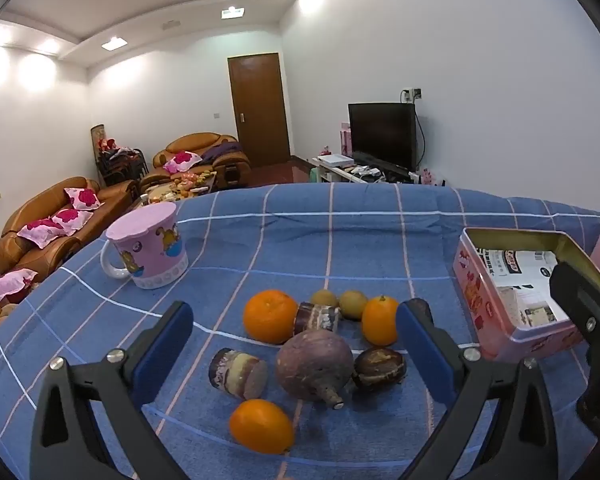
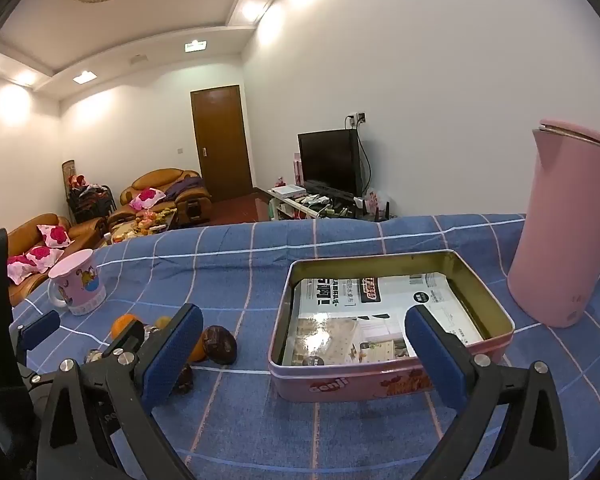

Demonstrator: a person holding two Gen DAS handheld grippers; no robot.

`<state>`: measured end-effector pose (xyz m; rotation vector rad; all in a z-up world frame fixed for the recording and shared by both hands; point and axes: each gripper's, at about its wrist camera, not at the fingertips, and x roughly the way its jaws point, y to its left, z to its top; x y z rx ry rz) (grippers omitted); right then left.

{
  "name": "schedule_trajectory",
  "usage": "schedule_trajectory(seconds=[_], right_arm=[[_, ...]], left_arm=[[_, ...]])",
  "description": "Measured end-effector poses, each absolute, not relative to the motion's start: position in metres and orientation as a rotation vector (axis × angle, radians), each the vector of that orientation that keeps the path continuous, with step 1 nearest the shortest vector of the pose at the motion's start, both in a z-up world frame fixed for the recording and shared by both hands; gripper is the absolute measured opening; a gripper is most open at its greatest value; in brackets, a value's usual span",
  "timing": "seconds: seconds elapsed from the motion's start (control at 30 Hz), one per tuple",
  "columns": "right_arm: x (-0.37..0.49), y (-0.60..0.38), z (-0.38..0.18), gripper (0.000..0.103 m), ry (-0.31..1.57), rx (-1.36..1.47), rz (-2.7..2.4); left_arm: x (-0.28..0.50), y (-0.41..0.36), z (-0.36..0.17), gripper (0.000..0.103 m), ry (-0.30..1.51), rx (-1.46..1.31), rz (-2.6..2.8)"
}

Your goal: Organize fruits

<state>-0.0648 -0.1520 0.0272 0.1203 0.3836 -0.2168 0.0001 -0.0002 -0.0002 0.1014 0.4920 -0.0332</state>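
The left gripper (image 1: 294,346) was closest to the camera, with its blue pads wide apart and nothing held between them. It hung over a pile of fruit near the front edge of the desk. An orange (image 1: 261,425) lay nearest the front. Behind it sat a round purple fruit (image 1: 315,364) with a cut cane piece (image 1: 238,373) to its left and a dark brown fruit (image 1: 378,367) touching its right side. Farther back were two more oranges (image 1: 271,315), another cane piece (image 1: 317,317) and two small green fruits (image 1: 352,304).

The right gripper (image 2: 304,350) was wide open too (it held nothing). It hung by the front wall of the pink tin (image 2: 384,386), which sat right of the fruit with only printed paper inside. A pink mug (image 1: 150,250) stood toward the left edge of the blue checked cloth (image 1: 340,248). A tall pink kettle (image 2: 564,232) stood toward the right edge, behind the tin.
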Motion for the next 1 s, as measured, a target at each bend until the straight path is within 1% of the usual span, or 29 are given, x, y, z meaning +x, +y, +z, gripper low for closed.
schedule_trajectory(seconds=[0.1,0.23,1.0], right_arm=[[-0.0696,-0.1469,0.0274,0.102,0.358,0.121,-0.224],[-0.0658,-0.1551,0.0275,0.102,0.385,0.141,-0.216],[-0.065,-0.1554,0.0277,0.102,0.383,0.142,-0.222]], left_arm=[[-0.0007,-0.0031,-0.0008,0.103,0.501,0.107,-0.046],[-0.0019,-0.0031,-0.0053,0.103,0.509,0.102,-0.041],[0.0,-0.0033,-0.0022,0.103,0.519,0.091,-0.049]])
